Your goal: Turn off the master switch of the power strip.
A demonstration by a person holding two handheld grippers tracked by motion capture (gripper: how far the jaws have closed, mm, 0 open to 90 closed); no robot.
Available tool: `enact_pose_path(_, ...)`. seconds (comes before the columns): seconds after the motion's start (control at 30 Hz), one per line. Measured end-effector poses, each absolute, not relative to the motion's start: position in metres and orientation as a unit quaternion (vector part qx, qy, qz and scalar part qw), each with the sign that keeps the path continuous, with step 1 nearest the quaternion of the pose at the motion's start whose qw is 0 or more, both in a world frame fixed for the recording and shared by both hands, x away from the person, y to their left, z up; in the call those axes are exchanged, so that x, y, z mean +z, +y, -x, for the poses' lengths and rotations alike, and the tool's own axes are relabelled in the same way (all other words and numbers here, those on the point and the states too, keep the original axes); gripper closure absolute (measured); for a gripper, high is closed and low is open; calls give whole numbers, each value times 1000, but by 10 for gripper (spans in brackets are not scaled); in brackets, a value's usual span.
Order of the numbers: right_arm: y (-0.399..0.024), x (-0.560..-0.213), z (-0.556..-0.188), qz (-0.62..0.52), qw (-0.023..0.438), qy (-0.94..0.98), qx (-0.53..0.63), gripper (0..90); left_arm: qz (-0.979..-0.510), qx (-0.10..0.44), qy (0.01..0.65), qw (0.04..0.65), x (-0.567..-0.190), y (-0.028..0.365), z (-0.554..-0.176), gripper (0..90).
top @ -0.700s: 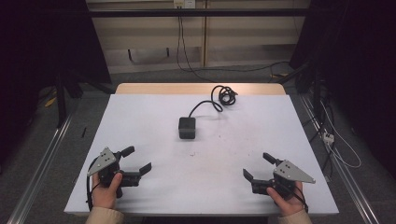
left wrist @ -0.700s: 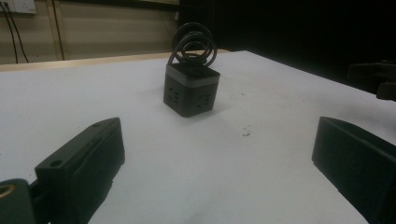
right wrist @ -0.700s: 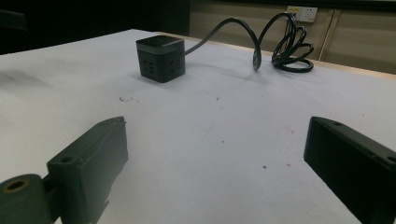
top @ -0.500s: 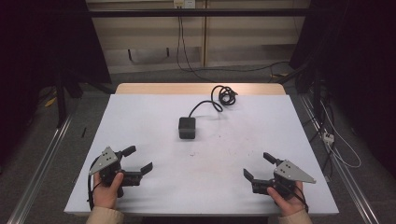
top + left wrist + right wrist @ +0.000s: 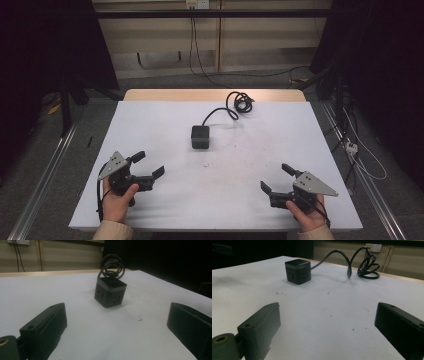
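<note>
A dark cube-shaped power socket stands in the middle of the white table, also seen as the cube and the cube. Its black cable runs back to a coil near the far edge. My left gripper rests near the front left, held by a hand, jaws wide apart with nothing between them. My right gripper sits near the front right, open and empty too. Both point toward the cube from a distance.
A wooden strip borders the table's far edge. Wall sockets and hanging cables lie behind it. Metal rails run along the floor on the left, and loose cables lie on the floor at the right.
</note>
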State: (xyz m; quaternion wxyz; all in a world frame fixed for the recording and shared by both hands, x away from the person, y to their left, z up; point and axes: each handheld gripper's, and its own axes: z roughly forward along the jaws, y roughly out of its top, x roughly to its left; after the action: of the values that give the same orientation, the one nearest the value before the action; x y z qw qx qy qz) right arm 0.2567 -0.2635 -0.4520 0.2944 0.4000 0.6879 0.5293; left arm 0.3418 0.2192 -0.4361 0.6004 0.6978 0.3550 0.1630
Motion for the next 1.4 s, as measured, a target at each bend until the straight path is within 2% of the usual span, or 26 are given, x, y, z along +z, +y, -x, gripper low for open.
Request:
enact_pose_path(0.53,-262,-451,-257,-396,295,689,530,63,-698,167,378,585,-435,207,-357,33)
enact_pose_path(1.4,-262,-450,-256,-391,296,690,532,63,-705,174,369,580,-433,188,-371,35)
